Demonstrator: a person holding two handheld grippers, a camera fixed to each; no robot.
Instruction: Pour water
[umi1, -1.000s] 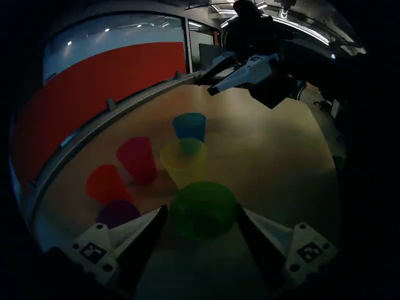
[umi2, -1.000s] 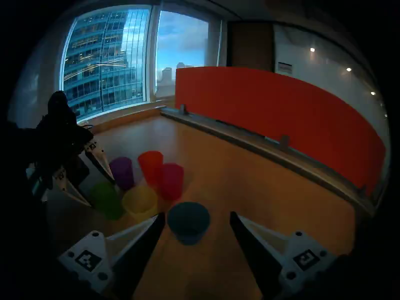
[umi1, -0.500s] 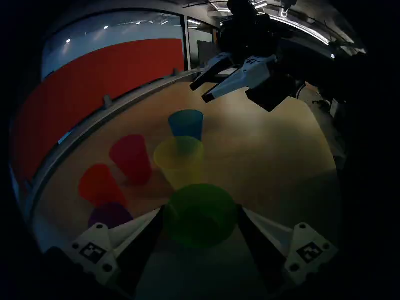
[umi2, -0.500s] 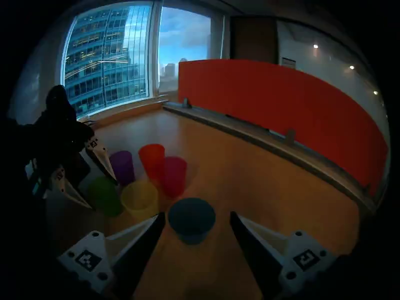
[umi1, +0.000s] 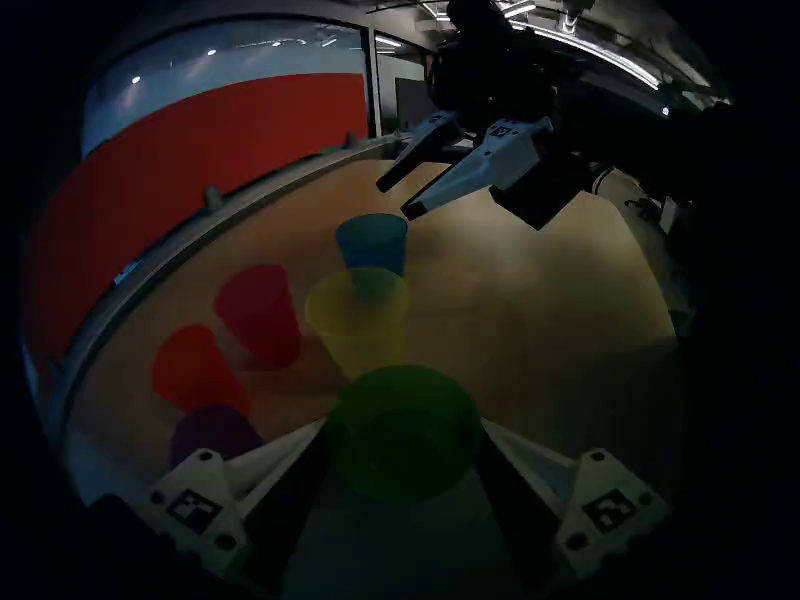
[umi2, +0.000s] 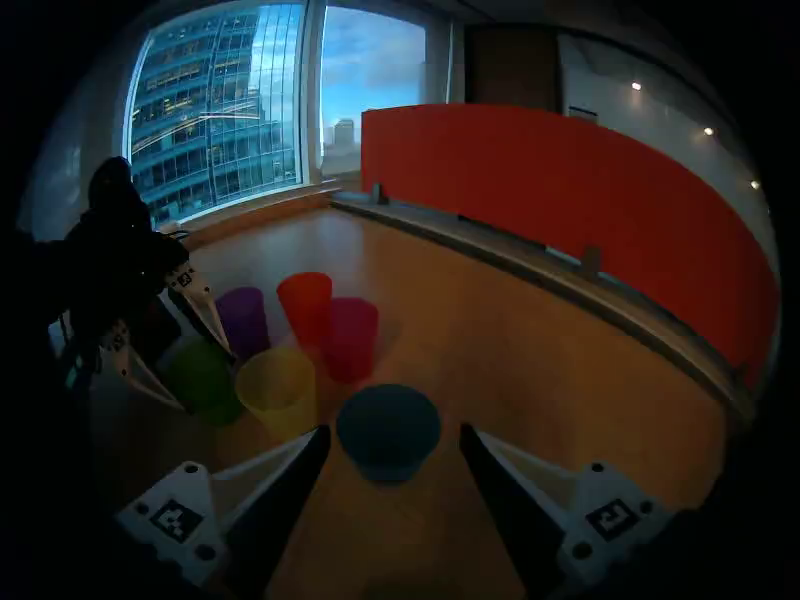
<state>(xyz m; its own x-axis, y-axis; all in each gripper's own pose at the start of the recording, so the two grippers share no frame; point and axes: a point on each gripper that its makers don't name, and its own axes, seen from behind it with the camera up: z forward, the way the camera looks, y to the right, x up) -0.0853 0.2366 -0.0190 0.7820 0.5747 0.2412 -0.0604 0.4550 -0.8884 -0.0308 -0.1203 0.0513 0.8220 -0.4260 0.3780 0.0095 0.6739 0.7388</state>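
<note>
Moving in closer than a moment ago, the left gripper (umi1: 402, 427) is wide apart around the green cup (umi1: 405, 460) on the surface (umi1: 560, 300). The right gripper (umi2: 393, 430), apart too, has come nearer the blue cup (umi2: 388, 445). Grabbing looks next.

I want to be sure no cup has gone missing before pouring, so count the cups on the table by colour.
Blue cup: 1
Yellow cup: 1
Green cup: 1
Purple cup: 1
Red cup: 1
Pink cup: 1
Total: 6 cups
</note>
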